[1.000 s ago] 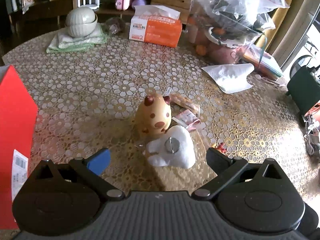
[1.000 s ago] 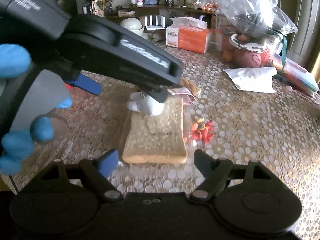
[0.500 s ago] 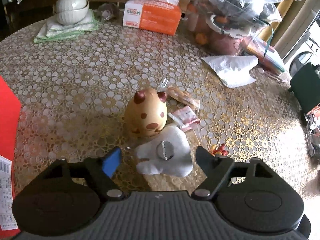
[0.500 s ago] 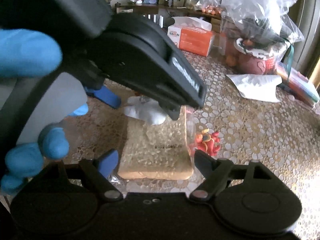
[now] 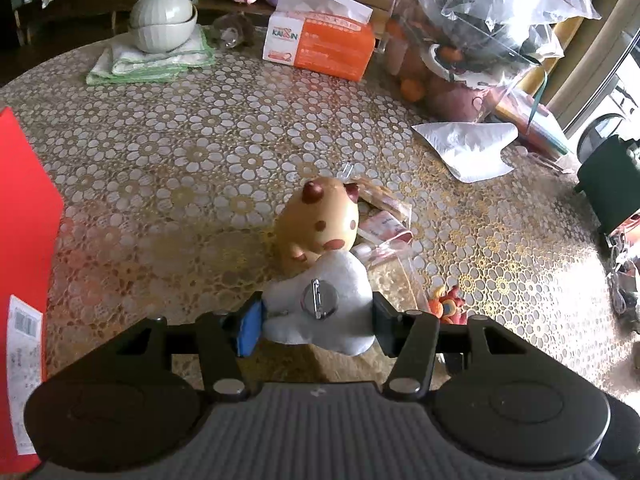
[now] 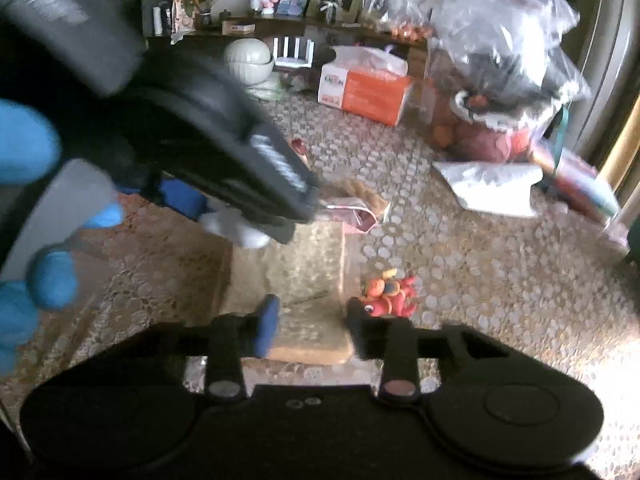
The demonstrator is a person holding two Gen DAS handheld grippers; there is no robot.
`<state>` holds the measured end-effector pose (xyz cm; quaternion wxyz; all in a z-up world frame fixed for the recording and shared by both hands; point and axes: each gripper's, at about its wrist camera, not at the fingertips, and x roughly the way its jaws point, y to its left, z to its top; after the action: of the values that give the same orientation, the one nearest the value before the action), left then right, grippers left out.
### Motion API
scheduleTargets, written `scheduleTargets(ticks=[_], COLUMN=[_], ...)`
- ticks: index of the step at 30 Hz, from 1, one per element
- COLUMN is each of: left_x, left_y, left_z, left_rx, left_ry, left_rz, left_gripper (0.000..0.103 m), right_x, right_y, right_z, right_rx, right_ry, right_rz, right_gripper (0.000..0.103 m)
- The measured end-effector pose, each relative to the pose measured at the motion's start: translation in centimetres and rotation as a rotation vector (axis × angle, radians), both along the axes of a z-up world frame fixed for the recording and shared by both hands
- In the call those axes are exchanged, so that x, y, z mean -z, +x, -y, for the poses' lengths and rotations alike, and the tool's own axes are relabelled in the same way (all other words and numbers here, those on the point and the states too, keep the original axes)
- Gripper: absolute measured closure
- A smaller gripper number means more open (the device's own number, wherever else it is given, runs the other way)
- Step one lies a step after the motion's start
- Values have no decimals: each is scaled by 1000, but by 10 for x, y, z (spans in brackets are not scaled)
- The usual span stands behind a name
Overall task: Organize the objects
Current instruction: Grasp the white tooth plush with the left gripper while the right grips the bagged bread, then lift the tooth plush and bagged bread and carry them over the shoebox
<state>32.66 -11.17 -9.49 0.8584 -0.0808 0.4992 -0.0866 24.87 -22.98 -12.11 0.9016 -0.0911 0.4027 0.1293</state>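
Squeezing in from both sides, the left gripper [image 5: 316, 322] has its fingers pressed into a soft white plush toy [image 5: 322, 306] with a round metal pin on it, so it's clamped on that. The plush sits right against a smooth egg-shaped giraffe figure [image 5: 320, 228], tan with brown spots. The right gripper [image 6: 310, 324] is blurry but looks closed onto the near edge of a flat bagged bread slice [image 6: 298, 280], porous and squarish. A little red-orange toy [image 6: 388, 292] lies just right of the bread. Everything's on a round table [image 5: 180, 152] with a lacy gold floral cloth. Far side has an orange tissue box [image 5: 320, 40], stacked ribbed bowls [image 5: 162, 20] on folded towels, and crinkly plastic bags [image 5: 492, 12].
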Motion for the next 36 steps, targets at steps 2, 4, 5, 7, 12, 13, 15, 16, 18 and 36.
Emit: scheduleTargets(ticks=[2, 4, 5, 7, 12, 13, 15, 16, 18, 36], left_x=[-2, -5, -7, -11, -19, -20, -21, -22, -22, -21], left_y=[-5, -10, -13, -19, -30, -31, -34, -35, -37, -51], left_z=[-3, -7, -9, -13, -25, -28, -32, -34, -38, -59], left_rx=[3, 4, 6, 9, 3, 1, -2, -3, -9, -16], left_ry=[7, 4, 4, 10, 21, 27, 39, 41, 45, 40], left_rz=[6, 13, 18, 28, 40, 43, 46, 48, 54, 63], left_gripper=[48, 48, 48, 48, 48, 48, 48, 48, 48, 48], right_x=[-3, -4, -5, -6, -3, -1, 4, 6, 8, 19], right_y=[-1, -2, -3, -7, -4, -3, -2, -1, -1, 7], right_z=[3, 4, 4, 3, -9, -13, -19, -22, -27, -37], right_rx=[-2, -6, -10, -10, -21, -16, -7, -4, -3, -5], right_ry=[11, 18, 32, 58, 46, 33, 14, 6, -13, -80], right_rz=[-1, -9, -18, -28, -32, -36, -39, -38, -32, -37], right_gripper=[78, 71, 62, 42, 33, 32, 27, 26, 22, 27])
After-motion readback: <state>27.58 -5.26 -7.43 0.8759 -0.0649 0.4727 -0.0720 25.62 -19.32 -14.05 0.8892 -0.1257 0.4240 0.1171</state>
